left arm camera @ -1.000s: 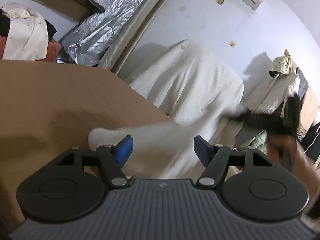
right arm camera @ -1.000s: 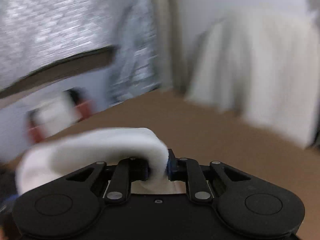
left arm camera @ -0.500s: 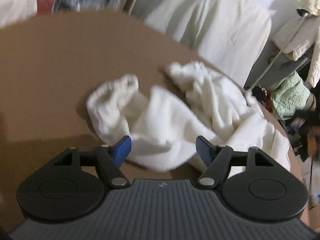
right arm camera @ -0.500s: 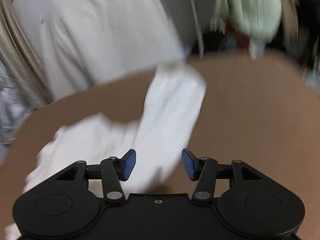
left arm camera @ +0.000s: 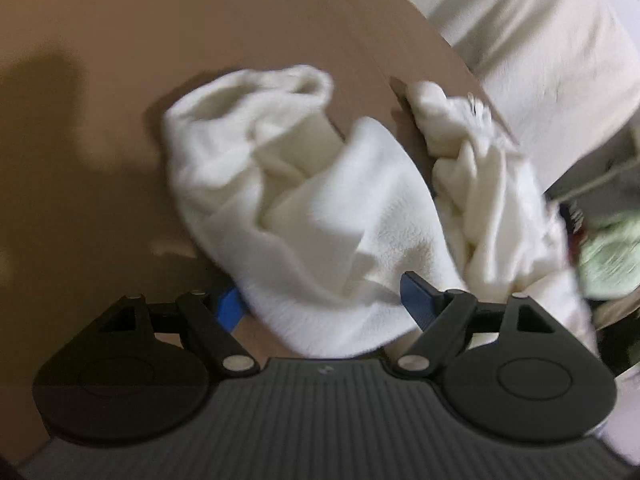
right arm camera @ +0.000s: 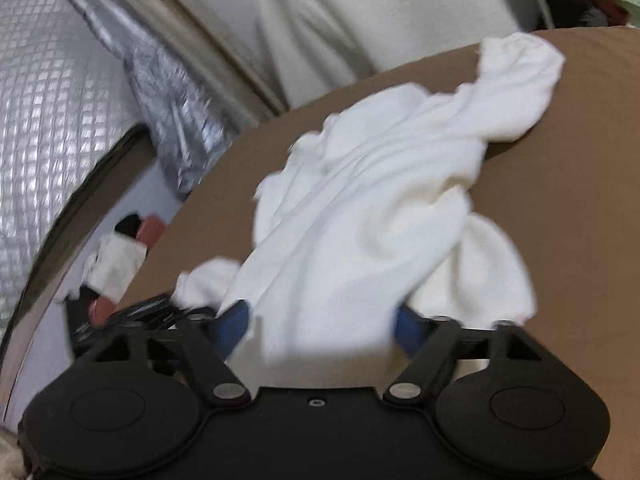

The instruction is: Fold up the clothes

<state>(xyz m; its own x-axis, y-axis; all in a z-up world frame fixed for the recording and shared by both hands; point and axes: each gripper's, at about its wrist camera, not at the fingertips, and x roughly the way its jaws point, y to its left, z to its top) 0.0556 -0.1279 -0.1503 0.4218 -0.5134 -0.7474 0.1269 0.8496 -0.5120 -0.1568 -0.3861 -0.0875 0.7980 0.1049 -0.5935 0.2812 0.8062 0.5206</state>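
Observation:
A white fleece garment [left arm camera: 320, 208] lies crumpled on the brown table [left arm camera: 100, 160]. My left gripper [left arm camera: 324, 304] is open, its blue pads [left arm camera: 416, 300] wide apart, with a fold of the garment lying between them. In the right wrist view the same garment [right arm camera: 380, 200] spreads across the table [right arm camera: 580, 220], one sleeve reaching to the far right. My right gripper [right arm camera: 320, 328] is open, its jaws wide, and the near edge of the cloth drapes over and between its blue pads [right arm camera: 232, 324].
A large shape under a white sheet [left arm camera: 540, 40] stands past the table's far edge. Silver quilted foil [right arm camera: 60, 100] hangs at the left in the right wrist view. Clothes in green and dark colours [left arm camera: 608, 260] hang to the right of the table.
My right gripper let go of the garment, which dropped onto the table. Both grippers have come down close to the cloth, and their open jaws now straddle its near edge.

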